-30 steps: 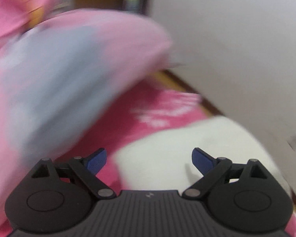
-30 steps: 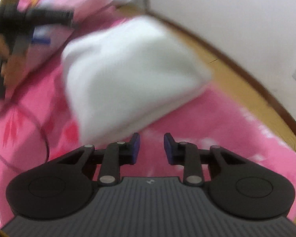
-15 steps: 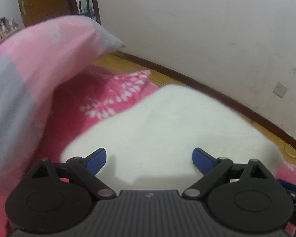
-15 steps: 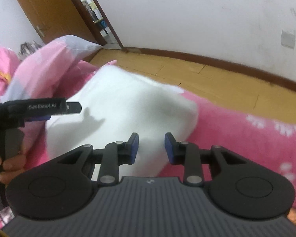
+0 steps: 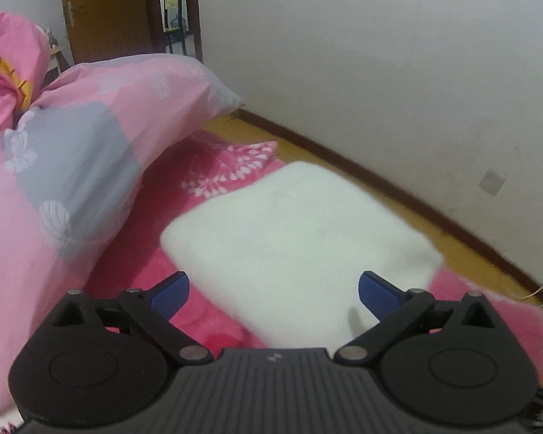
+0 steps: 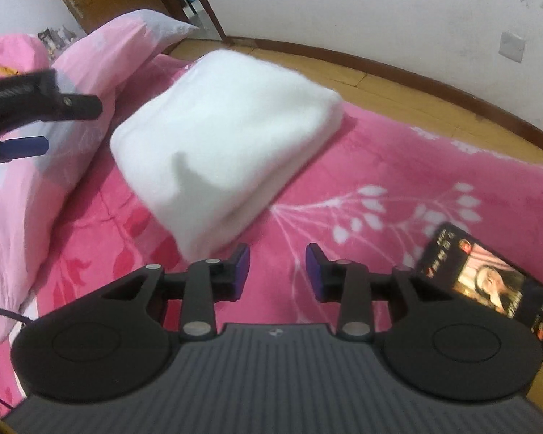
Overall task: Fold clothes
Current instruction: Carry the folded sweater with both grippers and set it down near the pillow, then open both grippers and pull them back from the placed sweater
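Observation:
A folded white fluffy garment [image 5: 297, 242] [image 6: 228, 126] lies as a thick rectangular bundle on the pink flowered bedspread [image 5: 213, 170] [image 6: 434, 195]. My left gripper [image 5: 273, 294] hovers above its near edge, jaws opening to their widest, nothing between the blue pads. My right gripper [image 6: 277, 271] hangs over the bedspread just in front of the bundle's near corner, jaws partly apart and opening, holding nothing. In the right wrist view the left gripper's fingers [image 6: 29, 144] show at the left edge, beside the bundle.
A pink and grey quilt [image 5: 65, 166] [image 6: 101, 54] is heaped to the left of the bundle. A dark printed card or booklet [image 6: 488, 282] lies at the bed's right edge. Wooden floor [image 6: 398, 86], a white wall and a door stand beyond.
Both grippers have pulled back from the white bundle, which now lies free on the bed. The left gripper rose and its jaws widened; the right gripper's jaws spread a little.

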Tool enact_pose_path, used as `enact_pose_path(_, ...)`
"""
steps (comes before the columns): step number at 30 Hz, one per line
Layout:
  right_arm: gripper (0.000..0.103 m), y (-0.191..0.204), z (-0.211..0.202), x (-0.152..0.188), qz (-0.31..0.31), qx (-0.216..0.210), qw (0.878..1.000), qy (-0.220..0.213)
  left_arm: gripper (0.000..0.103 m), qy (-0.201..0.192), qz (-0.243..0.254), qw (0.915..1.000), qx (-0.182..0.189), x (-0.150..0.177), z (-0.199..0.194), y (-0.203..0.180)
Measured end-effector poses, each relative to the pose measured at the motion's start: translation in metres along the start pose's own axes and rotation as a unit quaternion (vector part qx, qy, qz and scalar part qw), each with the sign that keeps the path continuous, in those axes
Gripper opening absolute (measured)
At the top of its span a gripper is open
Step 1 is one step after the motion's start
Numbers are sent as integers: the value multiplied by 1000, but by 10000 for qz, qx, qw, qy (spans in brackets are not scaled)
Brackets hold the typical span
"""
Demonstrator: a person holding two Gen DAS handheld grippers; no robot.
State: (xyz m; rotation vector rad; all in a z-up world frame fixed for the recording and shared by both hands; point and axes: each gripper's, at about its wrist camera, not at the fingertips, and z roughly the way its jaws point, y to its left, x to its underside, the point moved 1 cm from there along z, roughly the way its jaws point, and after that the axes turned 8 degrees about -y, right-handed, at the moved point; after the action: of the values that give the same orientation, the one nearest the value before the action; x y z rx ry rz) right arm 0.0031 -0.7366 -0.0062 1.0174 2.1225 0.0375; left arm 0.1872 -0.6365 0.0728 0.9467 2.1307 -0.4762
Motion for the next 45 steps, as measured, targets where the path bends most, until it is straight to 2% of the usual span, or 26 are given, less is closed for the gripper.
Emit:
enact_pose_path(2, 42, 3, -5, -2, -90, 87, 9999, 21, 103, -73, -79, 9998, 182, 7, -20, -3)
enact_pose_path(4, 44, 10, -14, 0, -130, 214, 9997, 18, 103, -115, -111, 9994, 315, 15, -40, -5)
enact_pose_path(10, 52, 39, -48, 15, -183, 551, 9983, -39, 103, -269, -250, 9988, 315, 35, -87, 15)
enact_pose_path(16, 67, 76, -70, 30, -88, 892, 9960, -13, 103, -7, -129, 9996, 266, 48, -121, 47)
enact_pose_path(18, 75, 91, -76, 35, -109, 965, 9953, -43, 103, 0, -117, 9995, 282, 54, -133, 57)
enact_pose_path(24, 80, 128, -90, 44, -108, 1189, 9928, 25, 103, 127, -171, 9994, 261, 65, -161, 80)
enact_pose_path(30, 84, 151, -94, 44, -195, 1427, 9895, 73, 103, 155, -143, 9998, 71, 69, -170, 96)
enact_pose_path(38, 86, 162, -94, 38, -113, 1841, 9828, 47, 103, 194, 94, 9995, -228, 70, -159, 103)
enact_pose_path(45, 86, 173, -84, 33, -193, 2038, 9788, 36, 103, 271, -144, 9986, -435, 70, -147, 119)
